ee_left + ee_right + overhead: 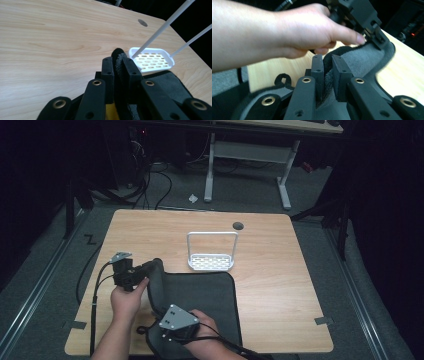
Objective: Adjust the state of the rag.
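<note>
A rack stands mid-table; a towel lies just before it, at the near edge, beside both grippers on its left.

A light wooden surface stands on grey carpet in a dim room, a white-legged desk and trailing cables behind.

Your right gripper pinches the dark grey cloth, while farther off your left hand holds the other gripper on the cloth's far edge.
</note>
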`<act>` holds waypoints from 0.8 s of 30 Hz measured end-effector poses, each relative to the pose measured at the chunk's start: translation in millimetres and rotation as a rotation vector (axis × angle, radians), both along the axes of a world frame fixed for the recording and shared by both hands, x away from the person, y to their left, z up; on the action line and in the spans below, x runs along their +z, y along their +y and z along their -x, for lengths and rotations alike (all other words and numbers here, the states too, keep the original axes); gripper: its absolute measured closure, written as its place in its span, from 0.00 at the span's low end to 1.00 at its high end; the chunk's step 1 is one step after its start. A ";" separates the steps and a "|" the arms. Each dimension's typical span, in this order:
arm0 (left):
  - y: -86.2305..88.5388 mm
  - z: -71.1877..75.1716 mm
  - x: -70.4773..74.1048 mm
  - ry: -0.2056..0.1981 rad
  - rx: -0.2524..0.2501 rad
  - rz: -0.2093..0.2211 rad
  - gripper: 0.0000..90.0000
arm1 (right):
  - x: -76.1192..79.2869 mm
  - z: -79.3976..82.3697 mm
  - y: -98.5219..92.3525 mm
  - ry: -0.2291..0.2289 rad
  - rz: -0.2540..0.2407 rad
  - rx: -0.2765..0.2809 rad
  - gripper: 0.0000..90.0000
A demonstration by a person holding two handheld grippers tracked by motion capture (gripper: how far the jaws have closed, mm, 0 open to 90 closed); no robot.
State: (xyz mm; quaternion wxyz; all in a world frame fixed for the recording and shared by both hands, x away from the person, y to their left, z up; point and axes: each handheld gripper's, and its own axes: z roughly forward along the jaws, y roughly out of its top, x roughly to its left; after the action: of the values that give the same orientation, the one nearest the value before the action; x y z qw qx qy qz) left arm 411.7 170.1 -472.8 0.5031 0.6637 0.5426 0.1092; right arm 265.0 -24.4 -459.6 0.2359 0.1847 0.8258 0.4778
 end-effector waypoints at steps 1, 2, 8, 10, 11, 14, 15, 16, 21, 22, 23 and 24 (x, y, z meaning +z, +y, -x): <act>-5.6 -1.0 0.0 0.001 0.001 0.000 0.90 | -1.3 0.2 -8.5 -0.001 0.001 -0.012 0.90; -9.8 -1.8 -0.1 0.000 0.002 -0.005 0.90 | -2.0 0.6 -15.0 -0.002 0.002 -0.023 0.90; -44.4 -4.2 -2.5 0.002 -0.027 -0.026 0.90 | -4.4 4.5 -48.5 -0.002 -0.005 -0.067 0.90; -53.1 -4.1 -3.5 0.002 -0.039 -0.029 0.90 | -5.4 6.2 -58.8 -0.002 -0.002 -0.079 0.91; -58.1 -3.8 -4.1 0.002 -0.044 -0.034 0.90 | -6.0 7.3 -63.9 -0.002 -0.001 -0.086 0.90; -72.4 -3.8 -5.8 0.007 -0.063 -0.054 0.90 | -8.7 10.3 -79.7 0.005 -0.003 -0.109 0.90; -76.9 -3.8 -6.2 0.007 -0.071 -0.062 0.90 | -9.9 11.1 -85.1 0.006 -0.004 -0.116 0.90; -81.4 -3.6 -6.4 0.008 -0.078 -0.067 0.89 | -11.3 11.9 -90.6 0.009 -0.007 -0.126 0.90; -105.1 -2.7 -7.5 0.009 -0.116 -0.092 0.89 | -20.0 15.5 -112.5 0.037 -0.003 -0.163 0.90; -109.9 -2.6 -8.0 0.010 -0.122 -0.099 0.89 | -21.4 16.0 -116.0 0.042 0.001 -0.167 0.90; -114.3 -2.8 -8.6 0.012 -0.128 -0.100 0.89 | -22.6 16.6 -119.5 0.042 0.005 -0.173 0.90; -118.6 -2.9 -9.1 0.014 -0.133 -0.100 0.89 | -23.9 17.3 -122.6 0.045 0.009 -0.178 0.90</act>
State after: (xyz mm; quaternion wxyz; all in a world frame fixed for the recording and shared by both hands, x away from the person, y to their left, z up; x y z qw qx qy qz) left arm 414.7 51.5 -481.9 0.4717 0.7232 0.4948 0.0980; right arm 247.8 -147.1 -483.5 0.2597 0.2672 0.8133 0.4469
